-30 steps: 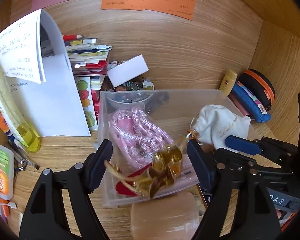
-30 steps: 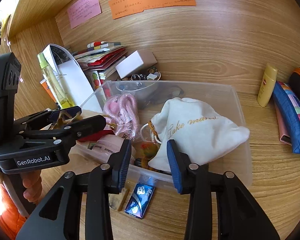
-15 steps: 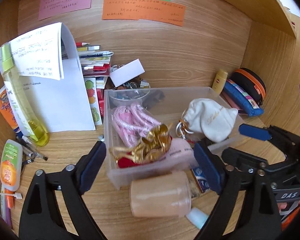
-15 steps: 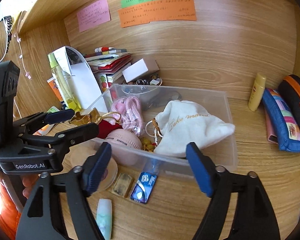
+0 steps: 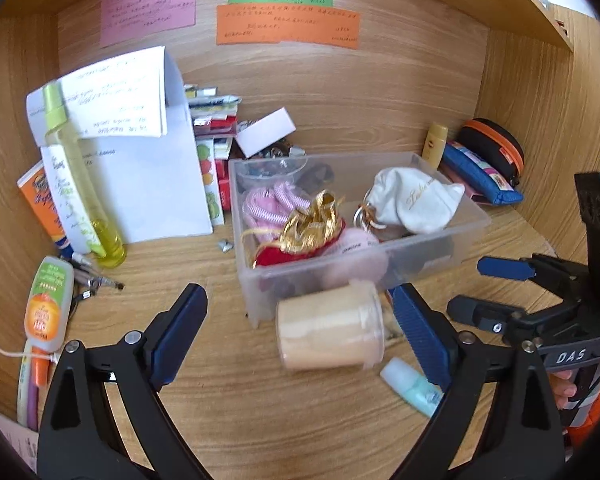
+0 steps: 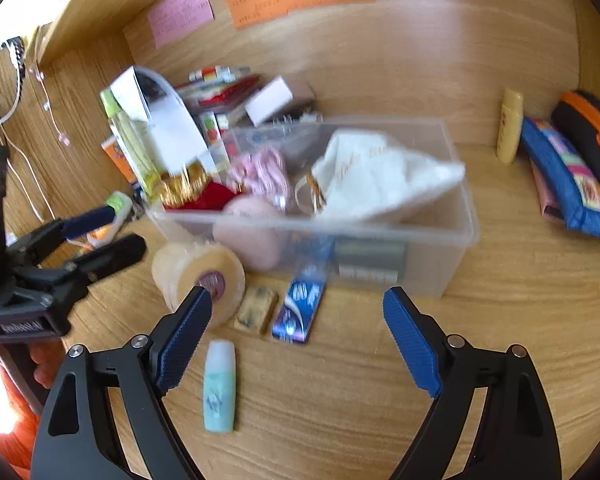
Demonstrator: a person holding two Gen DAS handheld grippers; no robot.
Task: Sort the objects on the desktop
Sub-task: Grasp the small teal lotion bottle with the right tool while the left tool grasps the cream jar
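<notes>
Both grippers hover over the wooden desk, nearer the cameras than the clear plastic bin (image 5: 466, 240). The left gripper (image 5: 300, 336) is spread wide and holds nothing. The right gripper (image 6: 298, 338) is likewise wide open and empty. Just in front of the bin lie a beige jar (image 5: 330, 330) on its side, a small mint-green bottle (image 6: 220, 388) and a blue packet (image 6: 302, 306). Inside the bin rest a gold-ribboned red pouch (image 5: 306, 234), pink cord (image 5: 268, 204) and a white drawstring bag (image 5: 414, 202).
</notes>
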